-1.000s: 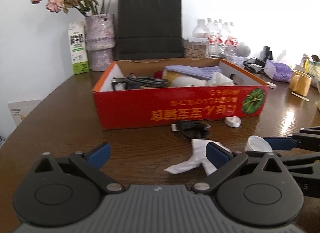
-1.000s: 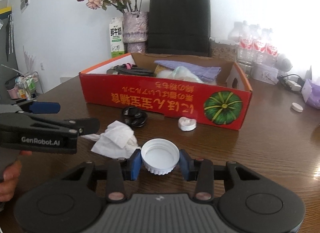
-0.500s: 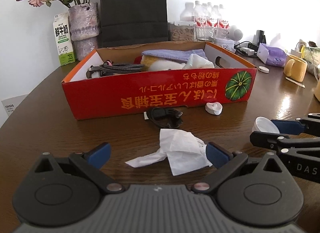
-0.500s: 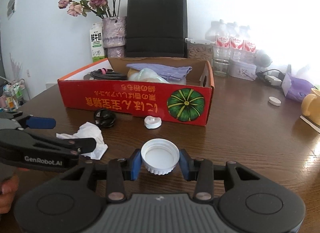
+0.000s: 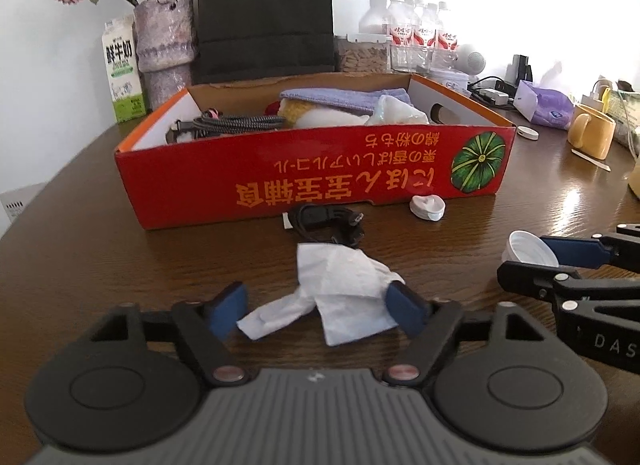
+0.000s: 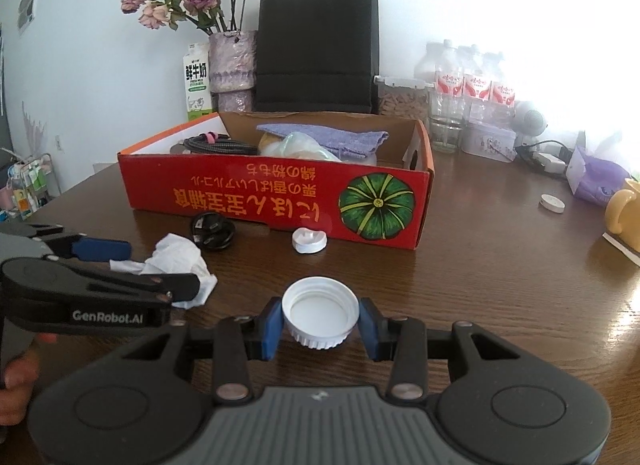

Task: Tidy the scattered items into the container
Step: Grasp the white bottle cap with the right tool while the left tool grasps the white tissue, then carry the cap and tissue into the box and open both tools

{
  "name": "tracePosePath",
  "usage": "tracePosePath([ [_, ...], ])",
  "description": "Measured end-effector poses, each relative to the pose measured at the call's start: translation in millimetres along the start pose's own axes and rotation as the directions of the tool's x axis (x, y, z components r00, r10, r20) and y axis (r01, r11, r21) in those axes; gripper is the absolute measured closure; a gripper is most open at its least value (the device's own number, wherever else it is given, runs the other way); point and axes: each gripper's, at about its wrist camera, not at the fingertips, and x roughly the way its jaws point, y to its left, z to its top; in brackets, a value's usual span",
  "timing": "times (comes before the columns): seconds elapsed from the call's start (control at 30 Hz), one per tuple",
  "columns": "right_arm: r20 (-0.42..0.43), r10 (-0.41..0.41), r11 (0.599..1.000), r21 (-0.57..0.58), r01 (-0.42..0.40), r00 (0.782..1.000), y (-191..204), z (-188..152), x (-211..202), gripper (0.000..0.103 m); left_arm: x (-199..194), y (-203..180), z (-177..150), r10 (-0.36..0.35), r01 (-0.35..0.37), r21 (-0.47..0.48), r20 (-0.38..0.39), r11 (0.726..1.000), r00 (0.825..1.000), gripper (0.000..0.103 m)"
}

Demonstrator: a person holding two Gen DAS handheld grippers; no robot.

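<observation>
Between the right gripper's (image 6: 320, 323) closed blue pads sits a white bottle cap (image 6: 320, 315), open side up. Left of it, the left gripper (image 5: 316, 307) gapes wide around a crumpled tissue (image 5: 340, 293). Beyond both stands the red box (image 6: 276, 197).

Both grippers are black plastic with blue pads, round pivot discs and silver screws; the left gripper (image 6: 120, 265) says GenRobot.AI in white, and the right gripper (image 6: 320, 323) has a ribbed grey base.

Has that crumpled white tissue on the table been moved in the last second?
No. The tissue lies in the same spot before the black cable and red box; only the cameras shifted.
</observation>
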Motion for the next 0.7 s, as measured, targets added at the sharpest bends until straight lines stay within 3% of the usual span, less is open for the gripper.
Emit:
tracePosePath([
  [0.3,-0.007,0.01,1.0,-0.007,-0.01,1.0,4.5,-0.7,-0.8,0.064,-4.7,6.1,-1.0,-0.043,0.044,-0.037,0.027,0.998,0.999,0.078],
  [0.4,-0.008,0.008,1.0,-0.007,-0.008,1.0,5.6,-0.9,-1.0,0.064,-6.5,7.3,-2.1,-0.052,0.053,-0.039,0.032,0.998,0.998,0.086],
  [0.7,-0.008,0.016,1.0,-0.007,-0.016,1.0,7.2,-1.6,-2.7,0.064,-26.9,12.6,-2.9,-0.059,0.061,-0.025,0.082,0.998,0.995,0.088],
])
